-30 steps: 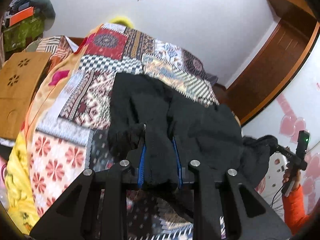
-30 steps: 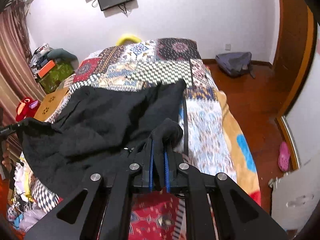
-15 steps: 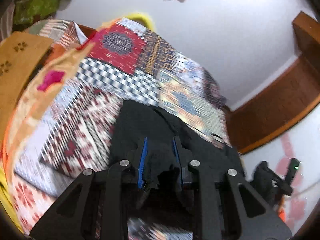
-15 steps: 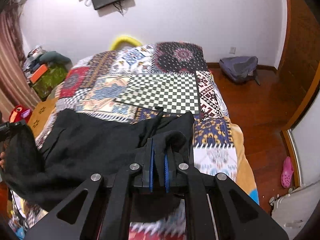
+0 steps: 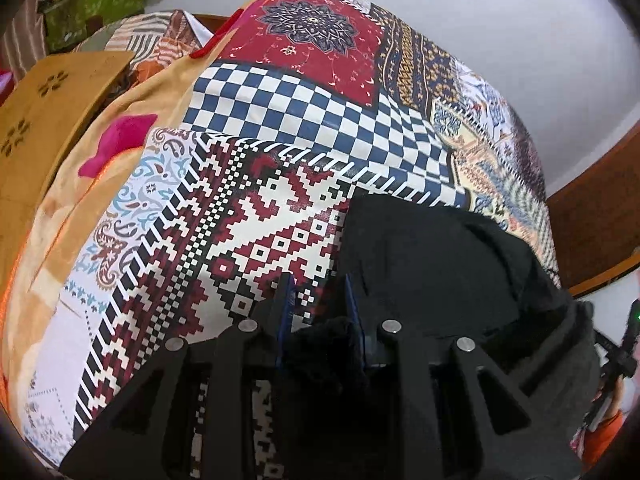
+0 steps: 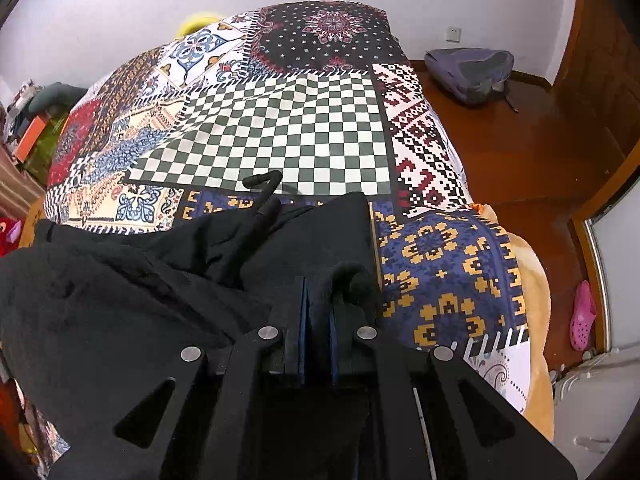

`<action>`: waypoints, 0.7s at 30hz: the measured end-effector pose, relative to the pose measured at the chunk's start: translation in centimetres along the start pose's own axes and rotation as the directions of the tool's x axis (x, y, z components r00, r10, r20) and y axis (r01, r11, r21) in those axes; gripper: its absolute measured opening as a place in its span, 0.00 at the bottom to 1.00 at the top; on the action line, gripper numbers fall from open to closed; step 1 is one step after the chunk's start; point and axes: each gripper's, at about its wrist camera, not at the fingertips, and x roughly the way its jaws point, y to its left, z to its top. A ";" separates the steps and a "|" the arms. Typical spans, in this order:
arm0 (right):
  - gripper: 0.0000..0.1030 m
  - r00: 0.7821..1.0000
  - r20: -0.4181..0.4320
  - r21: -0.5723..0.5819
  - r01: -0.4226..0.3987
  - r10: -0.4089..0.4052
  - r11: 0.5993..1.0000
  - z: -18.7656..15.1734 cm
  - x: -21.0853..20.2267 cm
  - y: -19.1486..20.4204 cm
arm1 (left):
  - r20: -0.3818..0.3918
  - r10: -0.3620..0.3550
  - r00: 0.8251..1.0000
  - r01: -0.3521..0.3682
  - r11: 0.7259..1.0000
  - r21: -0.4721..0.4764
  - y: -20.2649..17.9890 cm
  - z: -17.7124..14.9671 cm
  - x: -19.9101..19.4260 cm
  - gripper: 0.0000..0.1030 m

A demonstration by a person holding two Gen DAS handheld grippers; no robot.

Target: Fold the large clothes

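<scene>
A large black garment (image 5: 440, 264) lies across the near end of a bed with a patchwork cover (image 5: 280, 112). My left gripper (image 5: 320, 300) has its jaws partly apart, with a bunch of the black cloth lying between their bases. In the right wrist view the garment (image 6: 120, 280) spreads to the left, and a black cord loop (image 6: 262, 184) sticks out past its far edge. My right gripper (image 6: 318, 296) is shut on a fold of the garment near its right edge. The patchwork cover (image 6: 280, 136) fills the far half of that view.
A wooden panel (image 5: 44, 108) and piled items stand left of the bed. A grey backpack (image 6: 468, 72) lies on the wooden floor to the right, with a pink shoe (image 6: 582, 316) nearer. The other gripper and an orange sleeve (image 5: 608, 432) show at the left view's right edge.
Both grippers have carried the garment forward and down onto the bed. The cloth that hung in front of the left gripper now lies flat, and its jaws stand wider.
</scene>
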 end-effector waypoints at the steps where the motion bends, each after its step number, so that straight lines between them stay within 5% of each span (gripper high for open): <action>1: 0.07 1.000 0.005 -0.015 0.005 -0.005 1.000 0.0 -0.3 0.1 | 0.003 0.006 1.000 -0.006 1.000 0.011 -0.1 0.0 -0.1 0.24; 8: 0.08 0.998 -0.057 0.050 -0.001 0.004 0.999 -0.4 -1.8 -0.9 | -0.020 0.062 0.998 -0.061 0.997 0.055 -0.6 -0.8 0.2 0.25; 14: 0.13 0.994 -0.049 0.135 -0.086 0.093 0.987 -1.2 -4.9 -3.9 | -0.028 0.110 0.993 -0.108 0.991 0.081 -1.2 -0.9 0.4 0.27; 17: 0.35 0.997 -0.010 0.146 0.081 -0.080 0.986 -1.2 -7.0 -5.6 | -0.026 0.154 0.988 -0.150 0.983 0.108 -1.7 -0.8 0.7 0.27; 18: 0.35 0.988 0.007 0.148 0.154 -0.157 0.977 -1.5 -8.2 -6.4 | -0.029 0.155 0.987 -0.152 0.983 0.102 -1.6 -0.8 0.8 0.27; 21: 0.35 0.979 0.034 0.131 0.197 -0.203 0.972 -2.4 -10.6 -7.2 | -0.034 0.148 0.988 -0.145 0.986 0.076 -1.3 -0.7 0.4 0.27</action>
